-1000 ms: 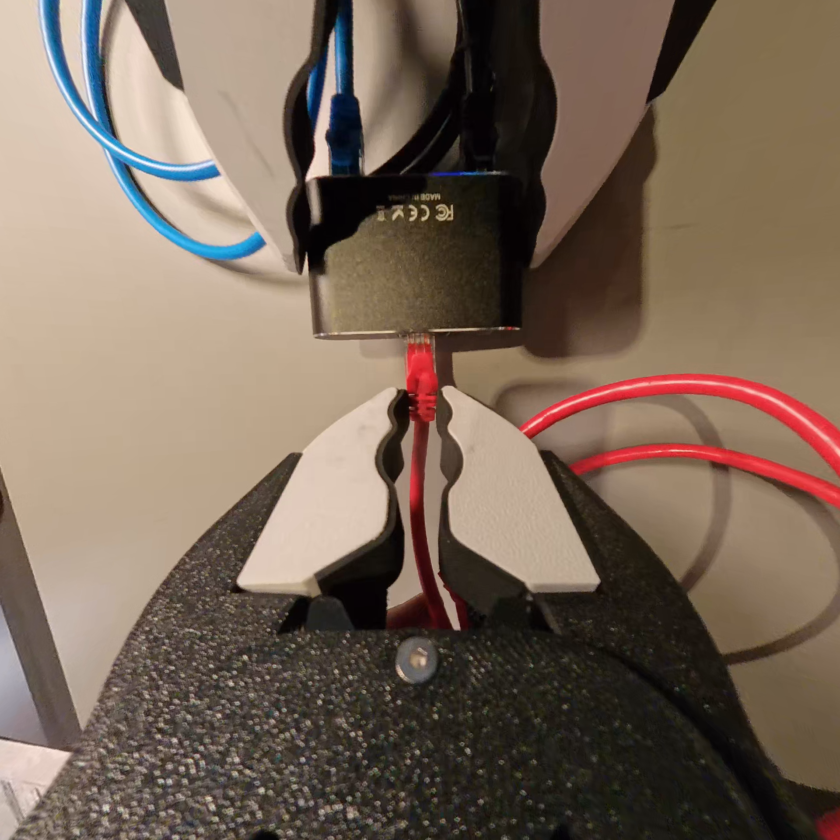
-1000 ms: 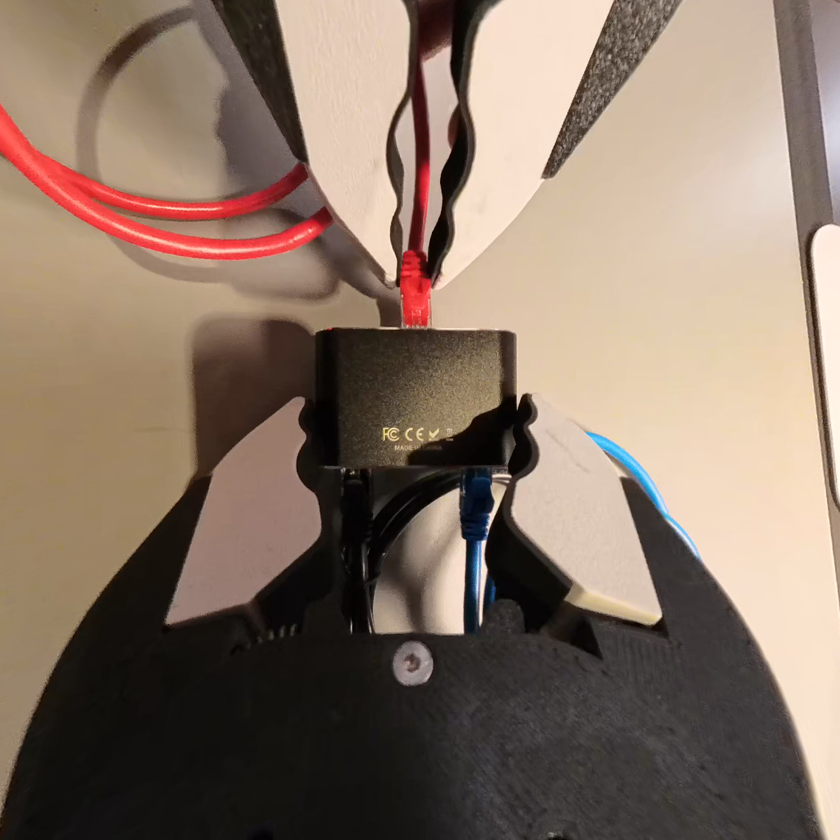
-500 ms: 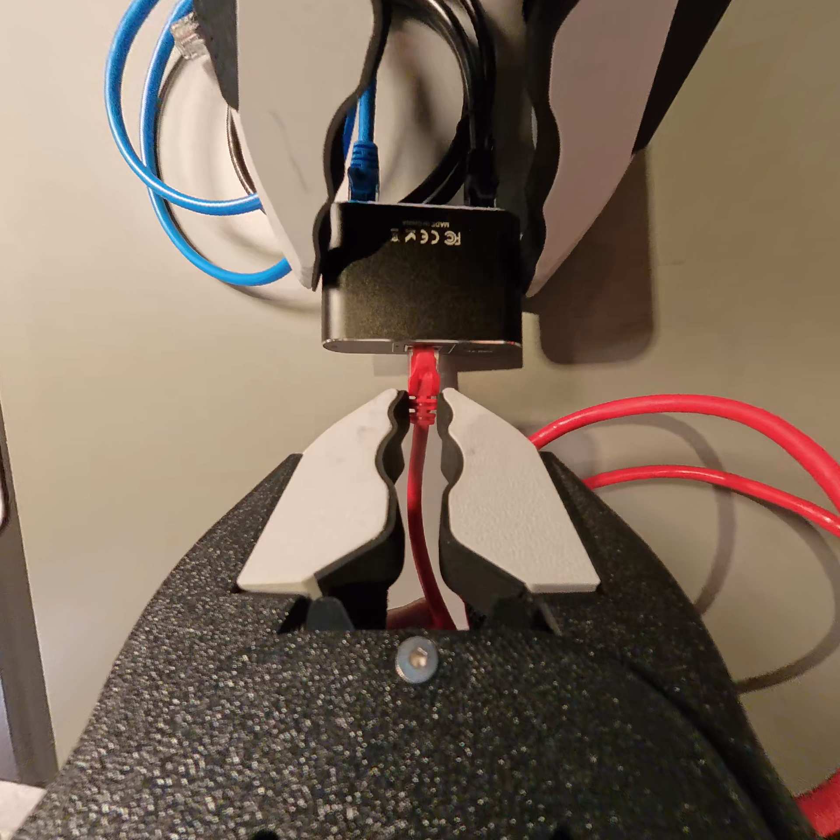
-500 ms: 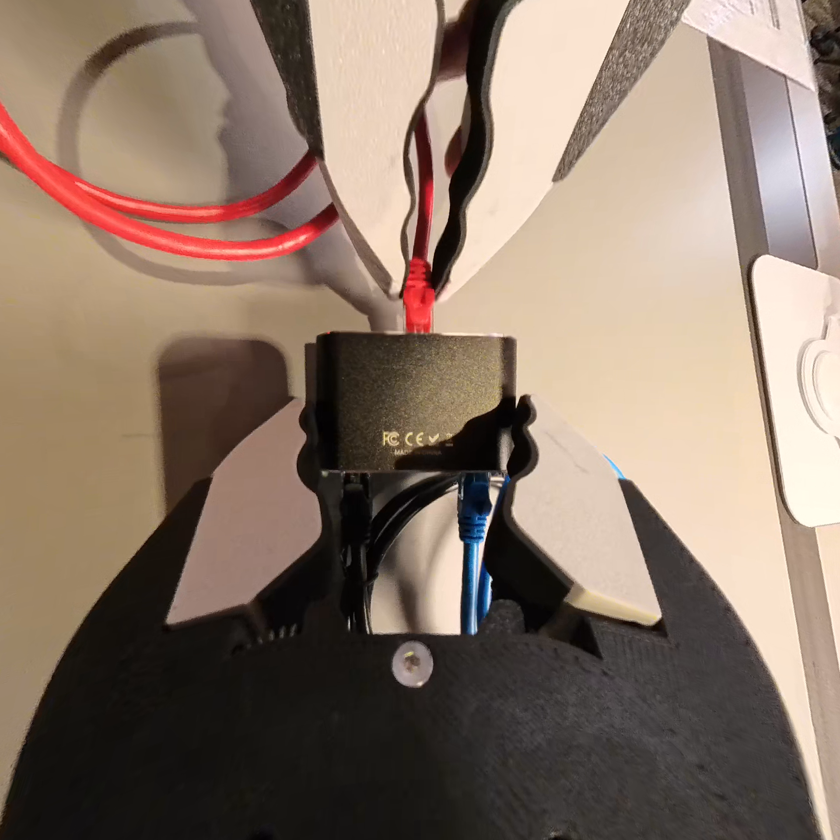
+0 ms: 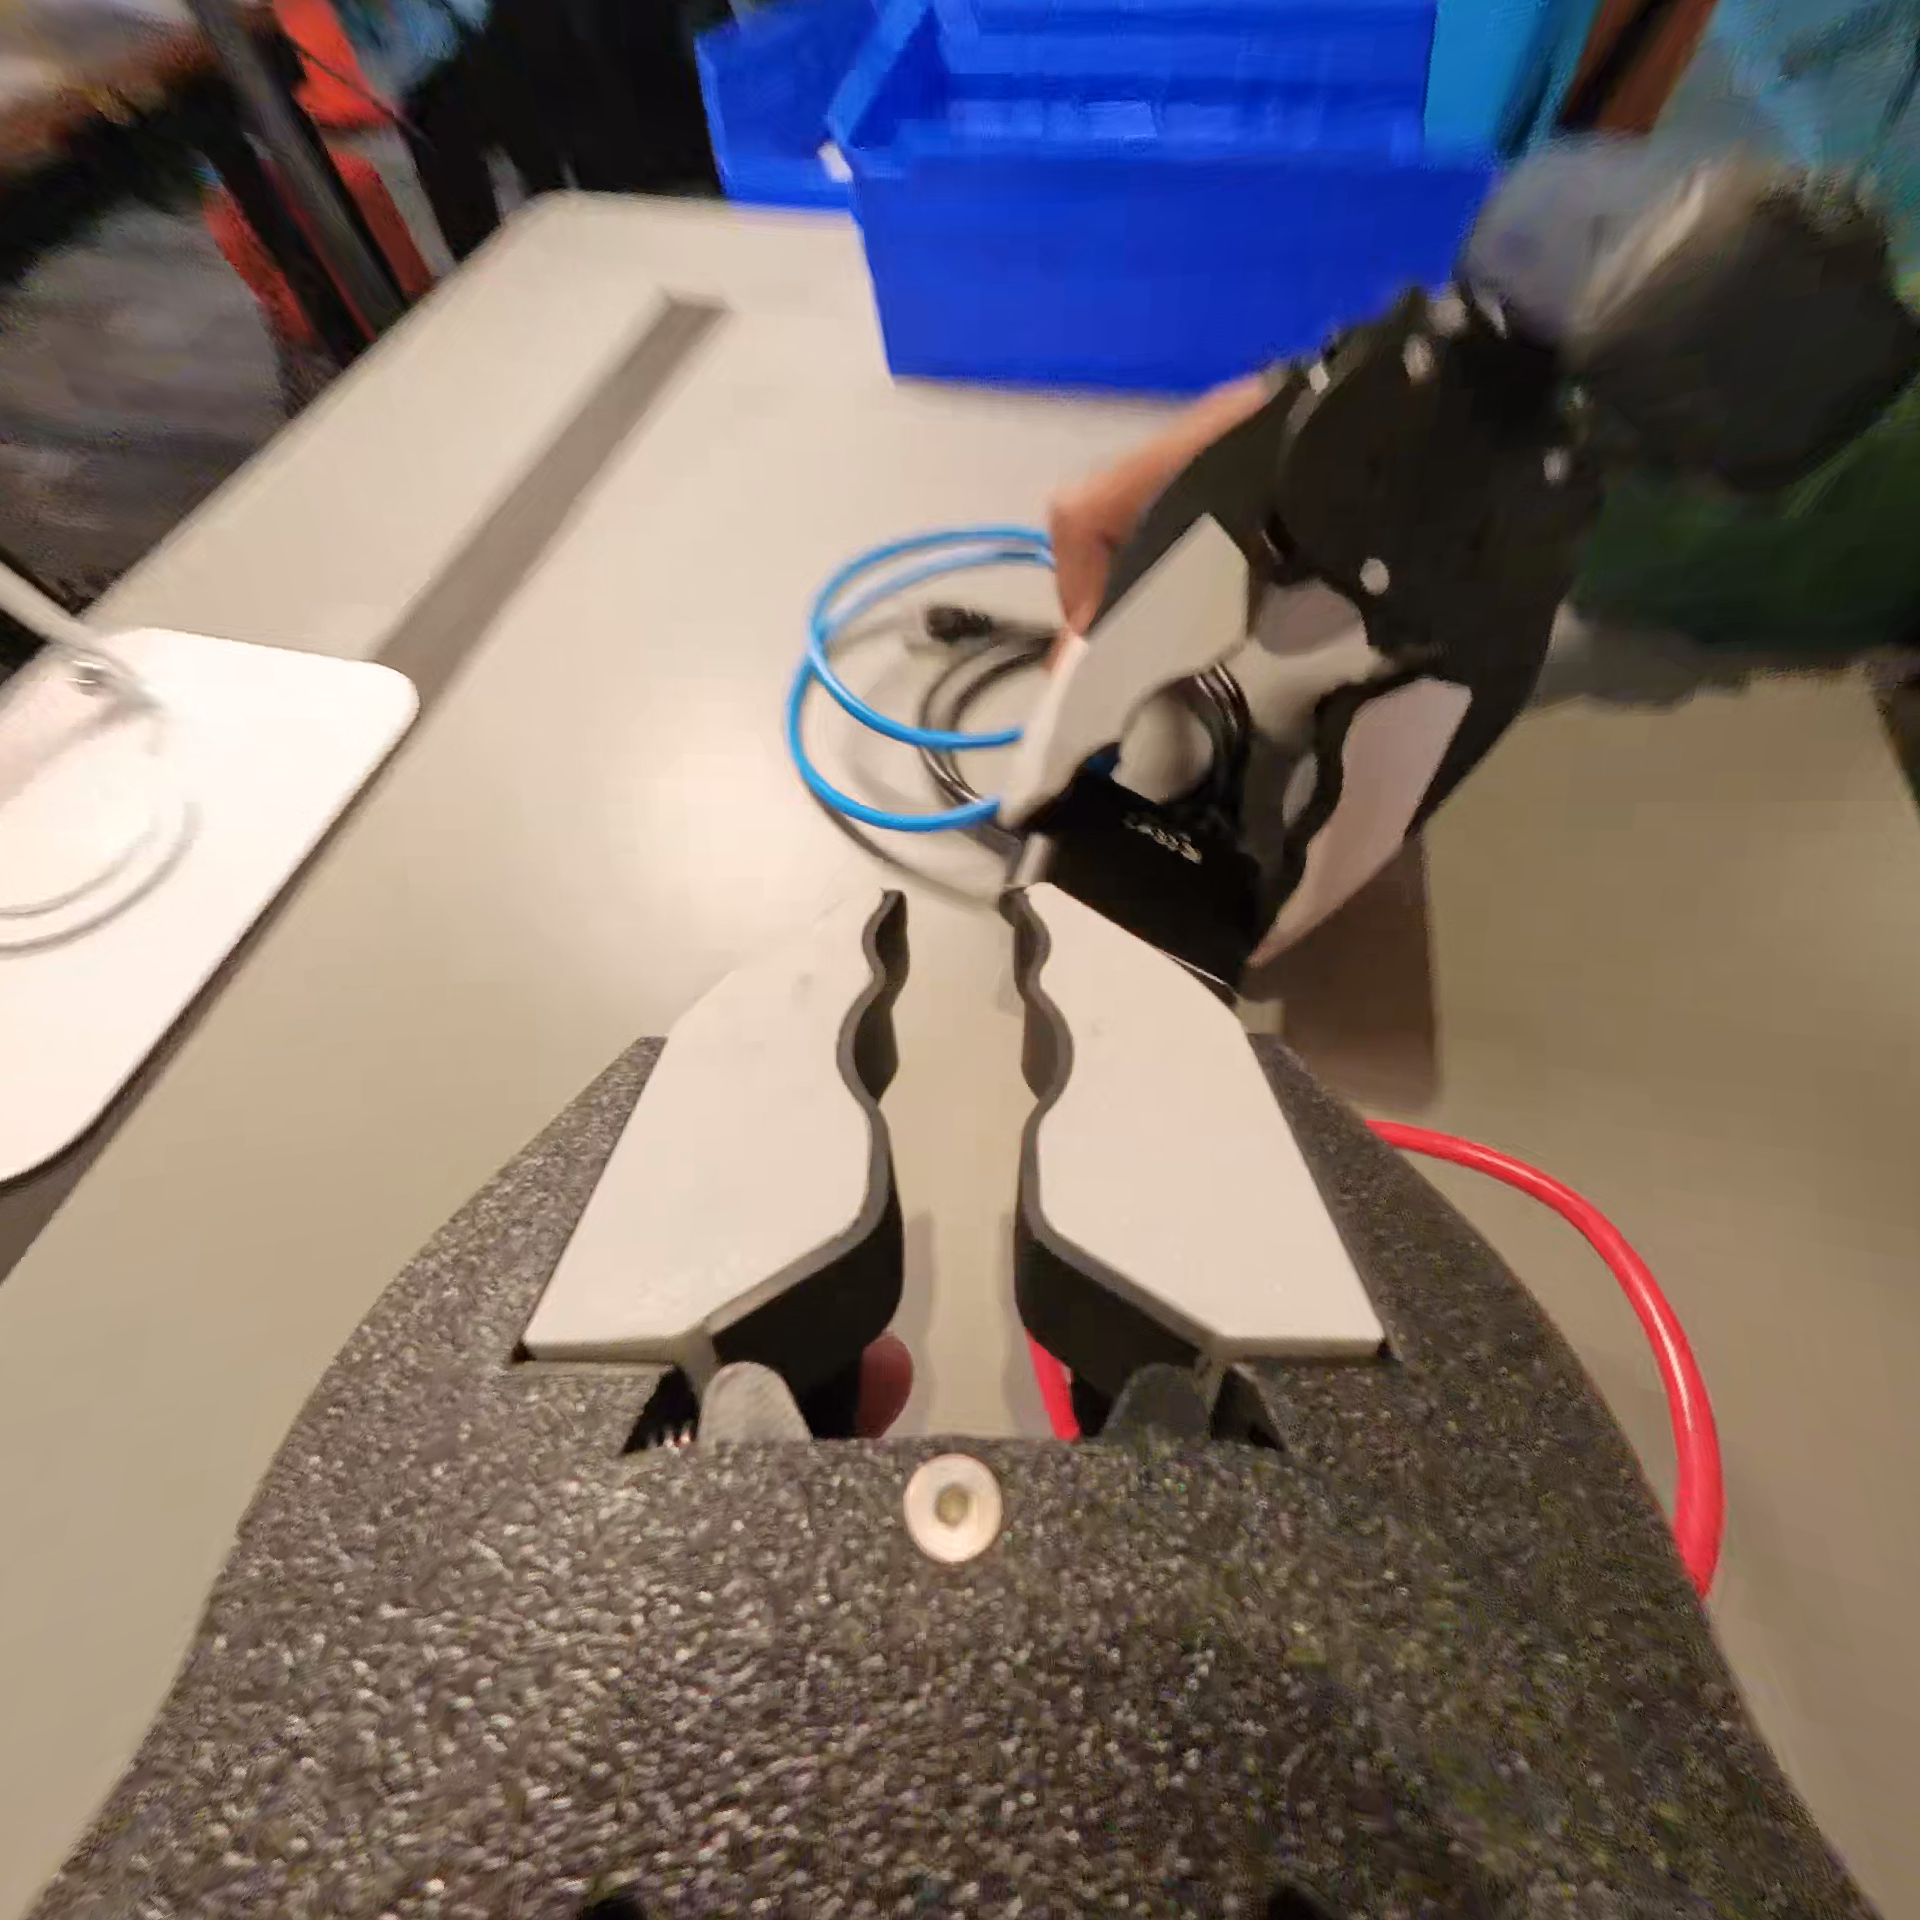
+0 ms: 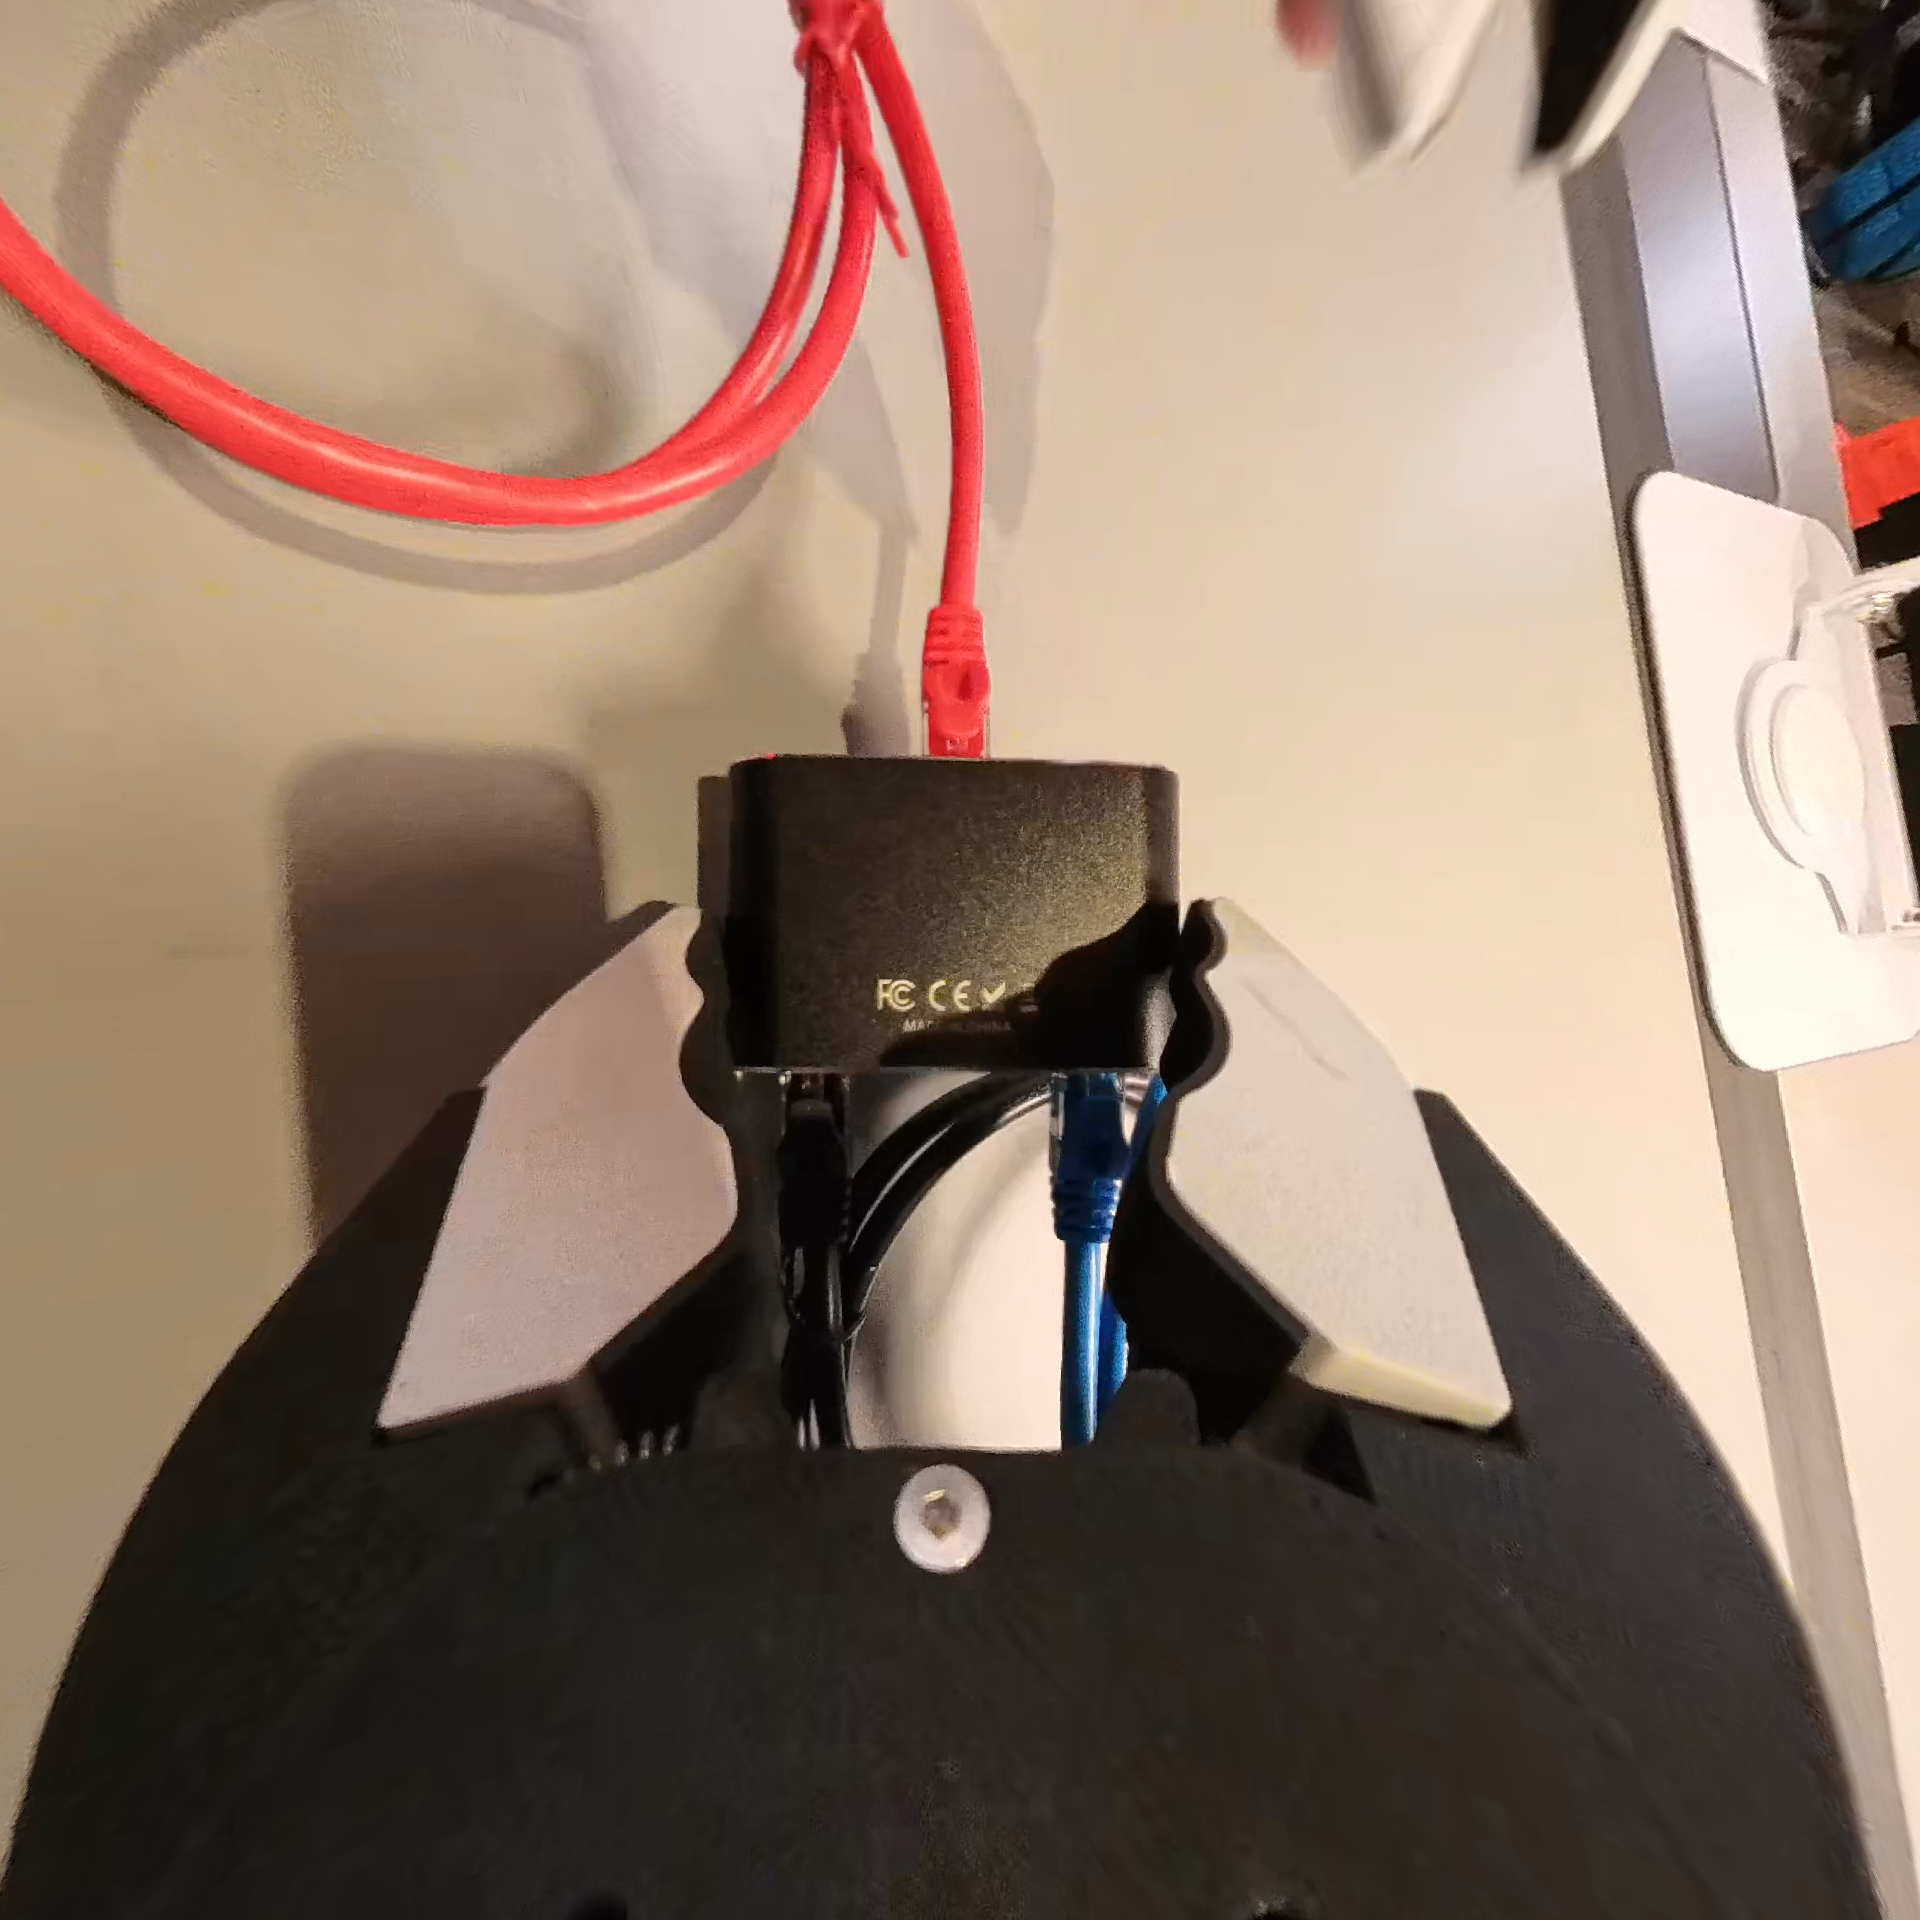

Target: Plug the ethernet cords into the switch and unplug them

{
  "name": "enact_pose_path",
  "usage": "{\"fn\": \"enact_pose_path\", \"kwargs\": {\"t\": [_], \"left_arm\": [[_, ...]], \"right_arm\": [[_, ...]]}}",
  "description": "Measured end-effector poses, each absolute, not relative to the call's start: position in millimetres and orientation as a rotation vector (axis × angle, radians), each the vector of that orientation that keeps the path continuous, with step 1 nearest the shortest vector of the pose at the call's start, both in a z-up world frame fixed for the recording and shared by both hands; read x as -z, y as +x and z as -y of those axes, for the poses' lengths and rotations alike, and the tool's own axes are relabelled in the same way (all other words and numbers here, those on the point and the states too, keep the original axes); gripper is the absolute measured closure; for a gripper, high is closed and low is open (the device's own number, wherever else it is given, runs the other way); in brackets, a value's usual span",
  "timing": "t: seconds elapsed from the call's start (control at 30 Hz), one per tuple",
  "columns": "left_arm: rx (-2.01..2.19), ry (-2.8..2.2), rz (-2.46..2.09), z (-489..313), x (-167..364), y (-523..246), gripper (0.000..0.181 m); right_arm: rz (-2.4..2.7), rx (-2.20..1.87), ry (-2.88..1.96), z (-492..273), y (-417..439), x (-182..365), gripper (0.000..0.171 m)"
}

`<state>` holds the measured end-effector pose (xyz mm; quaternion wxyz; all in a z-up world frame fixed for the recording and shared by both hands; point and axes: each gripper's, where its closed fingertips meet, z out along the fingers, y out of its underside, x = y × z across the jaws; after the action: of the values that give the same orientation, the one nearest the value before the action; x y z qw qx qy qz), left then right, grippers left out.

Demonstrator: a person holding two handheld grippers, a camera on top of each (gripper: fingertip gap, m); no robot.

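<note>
My right gripper [image 6: 951, 935] is shut on the sides of the black switch [image 6: 935, 883] and holds it just above the table. A red ethernet plug [image 6: 956, 696] sits in the switch's far side, and its red cord [image 6: 416, 468] loops away to the left. A blue plug [image 6: 1086, 1164] and a black cable [image 6: 816, 1174] go into the near side. My left gripper [image 5: 956, 909] is open and empty, drawn back from the switch [image 5: 1132, 904]. The right gripper [image 5: 1158, 878] shows there too, as does the blue cord loop [image 5: 894, 665].
Blue bins [image 5: 1143, 208] stand at the far edge of the table. A white stand base [image 5: 156, 831] lies at the left in the left wrist view, and on the right in the right wrist view [image 6: 1766, 779]. Red cord [image 5: 1642, 1351] curves by my left gripper. About 11 cm separates my left fingertips from my right.
My left gripper has let go of the red cord, opened and pulled back and up from the switch. The red plug stays in the switch. My right gripper still holds the switch.
</note>
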<state>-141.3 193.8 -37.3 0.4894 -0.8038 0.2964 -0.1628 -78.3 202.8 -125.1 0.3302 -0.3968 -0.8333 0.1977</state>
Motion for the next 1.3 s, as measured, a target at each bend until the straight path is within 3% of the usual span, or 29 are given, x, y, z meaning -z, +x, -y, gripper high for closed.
{"fn": "enact_pose_path", "kwargs": {"t": [0.03, 0.27, 0.5, 0.73, 1.1, 1.3], "left_arm": [[0.403, -1.914, -0.666, -196, 29, -154, 0.163], [0.353, -1.752, -0.395, -205, 45, -229, 0.166], [0.333, -1.76, -0.34, -216, 66, -234, 0.167], [0.228, -1.724, -0.417, -215, 65, -223, 0.167], [0.232, -1.714, -0.417, -214, 63, -223, 0.167], [0.222, -1.724, -0.441, -214, 66, -220, 0.167]], "right_arm": [[2.169, -0.51, -1.04, -205, -78, 123, 0.089], [2.068, -0.435, -1.085, -224, -73, 99, 0.089], [1.946, -0.31, -1.14, -248, -60, 68, 0.089], [1.699, -0.26, -1.2, -275, -26, 1, 0.089], [1.284, -0.026, -1.349, -355, 97, -112, 0.089], [1.163, 0.142, -1.606, -401, 178, -114, 0.09]]}}
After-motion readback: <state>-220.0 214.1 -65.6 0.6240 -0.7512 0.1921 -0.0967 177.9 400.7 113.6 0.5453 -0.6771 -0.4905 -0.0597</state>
